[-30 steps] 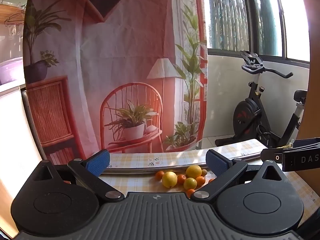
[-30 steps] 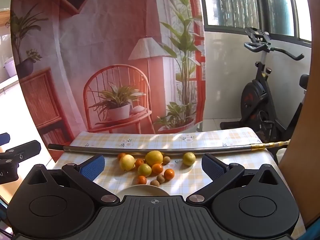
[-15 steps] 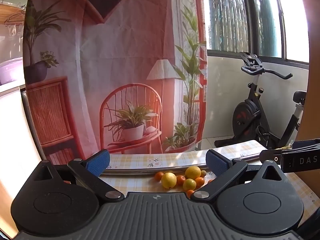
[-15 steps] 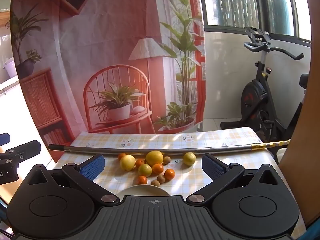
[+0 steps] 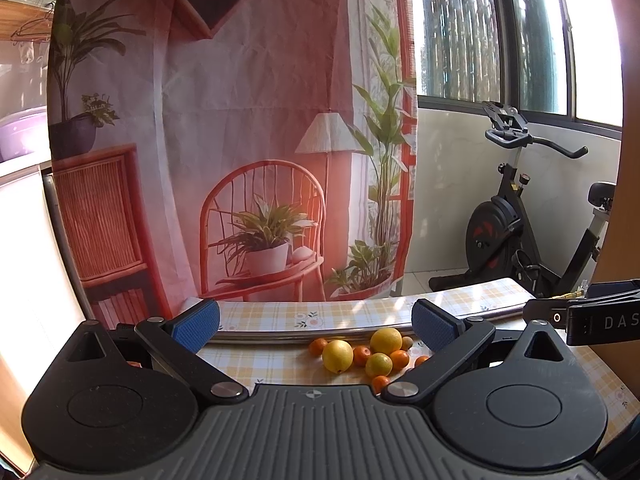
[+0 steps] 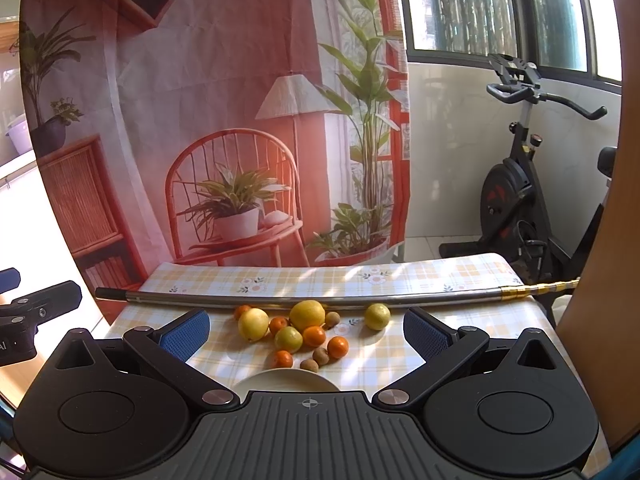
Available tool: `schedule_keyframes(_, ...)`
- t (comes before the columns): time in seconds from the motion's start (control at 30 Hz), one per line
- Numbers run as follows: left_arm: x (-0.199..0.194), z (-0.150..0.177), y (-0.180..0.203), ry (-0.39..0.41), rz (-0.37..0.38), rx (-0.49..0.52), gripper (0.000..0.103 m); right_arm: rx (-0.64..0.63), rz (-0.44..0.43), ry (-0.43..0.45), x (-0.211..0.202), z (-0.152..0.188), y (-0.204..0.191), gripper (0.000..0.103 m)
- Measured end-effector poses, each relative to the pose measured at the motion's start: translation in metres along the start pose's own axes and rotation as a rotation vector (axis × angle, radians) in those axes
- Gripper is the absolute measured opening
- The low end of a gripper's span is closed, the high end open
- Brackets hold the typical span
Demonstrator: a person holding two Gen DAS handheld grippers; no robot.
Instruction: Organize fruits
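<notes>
A cluster of fruit lies on the checked tablecloth point(image 6: 440, 344): a big yellow lemon point(image 6: 307, 315), a second lemon point(image 6: 253, 324), a lone lemon point(image 6: 377, 316) to the right, small oranges point(image 6: 337, 347) and brown longans point(image 6: 321, 356). A cream plate point(image 6: 286, 380) shows just in front of my right gripper point(image 6: 306, 334), which is open and empty, short of the fruit. My left gripper point(image 5: 316, 326) is open and empty; the same lemons point(image 5: 337, 356) and oranges point(image 5: 399, 360) lie ahead between its fingers.
A long metal pole point(image 6: 320, 299) lies across the table behind the fruit, also in the left wrist view point(image 5: 304, 334). A printed backdrop point(image 6: 224, 120) hangs behind the table. An exercise bike point(image 6: 520, 200) stands at the right. The table's right edge point(image 6: 536, 308) is near the pole's gold tip.
The left wrist view has shifted very slightly, the fruit sitting a touch lower and left. The right gripper has barely moved. Both stay open.
</notes>
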State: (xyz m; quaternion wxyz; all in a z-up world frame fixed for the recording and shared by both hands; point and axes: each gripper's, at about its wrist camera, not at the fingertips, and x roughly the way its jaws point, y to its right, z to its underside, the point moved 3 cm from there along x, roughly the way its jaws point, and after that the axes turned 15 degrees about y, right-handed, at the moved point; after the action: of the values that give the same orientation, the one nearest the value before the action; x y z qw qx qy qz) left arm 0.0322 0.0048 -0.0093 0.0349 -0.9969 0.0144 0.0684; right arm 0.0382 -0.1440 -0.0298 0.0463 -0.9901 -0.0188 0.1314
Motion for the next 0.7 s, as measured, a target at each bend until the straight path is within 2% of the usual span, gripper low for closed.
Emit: schedule_keyframes(0.7,-0.0002,0.0009,0.0004,0.000,0.000,0.000,0.103,0.000,0.001,0.002,-0.0005,0.0015,0.0002,0.103)
